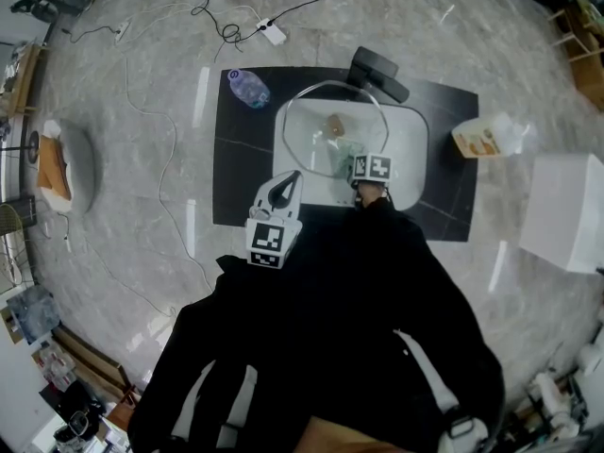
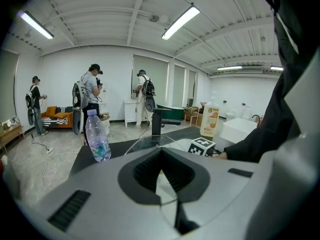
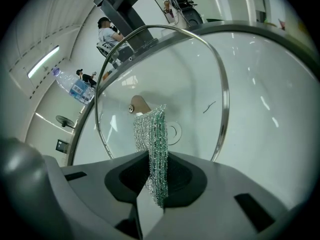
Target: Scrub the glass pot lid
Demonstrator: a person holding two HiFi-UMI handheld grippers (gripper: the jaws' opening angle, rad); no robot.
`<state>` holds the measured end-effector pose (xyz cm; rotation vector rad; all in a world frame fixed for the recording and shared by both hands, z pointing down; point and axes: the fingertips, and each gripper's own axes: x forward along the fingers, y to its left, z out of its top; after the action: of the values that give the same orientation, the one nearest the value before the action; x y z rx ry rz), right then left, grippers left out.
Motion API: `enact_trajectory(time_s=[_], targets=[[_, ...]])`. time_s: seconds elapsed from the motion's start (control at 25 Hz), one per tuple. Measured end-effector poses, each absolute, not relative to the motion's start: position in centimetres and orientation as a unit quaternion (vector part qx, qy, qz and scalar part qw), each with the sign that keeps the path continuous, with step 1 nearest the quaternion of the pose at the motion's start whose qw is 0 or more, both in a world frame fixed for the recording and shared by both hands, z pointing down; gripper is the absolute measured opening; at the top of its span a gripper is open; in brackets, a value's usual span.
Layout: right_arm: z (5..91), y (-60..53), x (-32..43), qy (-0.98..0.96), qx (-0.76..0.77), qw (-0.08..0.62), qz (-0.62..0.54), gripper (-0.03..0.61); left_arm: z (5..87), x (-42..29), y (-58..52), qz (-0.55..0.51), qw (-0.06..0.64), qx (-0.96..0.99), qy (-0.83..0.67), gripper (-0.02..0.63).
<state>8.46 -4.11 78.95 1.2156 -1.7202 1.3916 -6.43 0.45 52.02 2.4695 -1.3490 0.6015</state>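
Lid: the glass pot lid point(image 1: 316, 144) is tilted up over the white sink point(image 1: 412, 140), with its brown knob point(image 3: 138, 104) near the middle.
Left claw: the left gripper point(image 2: 161, 181) looks pinched shut on the lid's edge and holds it up.
Right claw: the right gripper point(image 3: 150, 184) is squeezed on a shiny green mesh scrub cloth point(image 3: 152, 134).
Cloth: it hangs very close to the glass. I can't tell if it touches.
Step now: I think it is rubbing the glass.
How to do it well: push the cloth flat on the glass. Rub in small circles, out to the metal rim point(image 3: 223, 84) and around the knob.
Take care: glass is slippery, so the left claw must grip tight and the push should be gentle.
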Motion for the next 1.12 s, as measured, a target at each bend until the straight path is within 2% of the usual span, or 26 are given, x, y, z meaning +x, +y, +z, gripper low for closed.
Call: enact_trajectory(time_s=[0.76, 1.12], targets=[[77.9, -3.9, 12.4, -0.633, 0.488, 0.315, 0.512, 0.066, 51.7, -6.2, 0.5, 0.203, 0.118, 0.856, -0.459, -0.006], [76.1, -3.8, 14.7, -0.634, 0.500, 0.285, 0.517, 0.066, 51.1, -6.0, 0.5, 0.197, 0.113, 0.859, -0.460, -0.006]])
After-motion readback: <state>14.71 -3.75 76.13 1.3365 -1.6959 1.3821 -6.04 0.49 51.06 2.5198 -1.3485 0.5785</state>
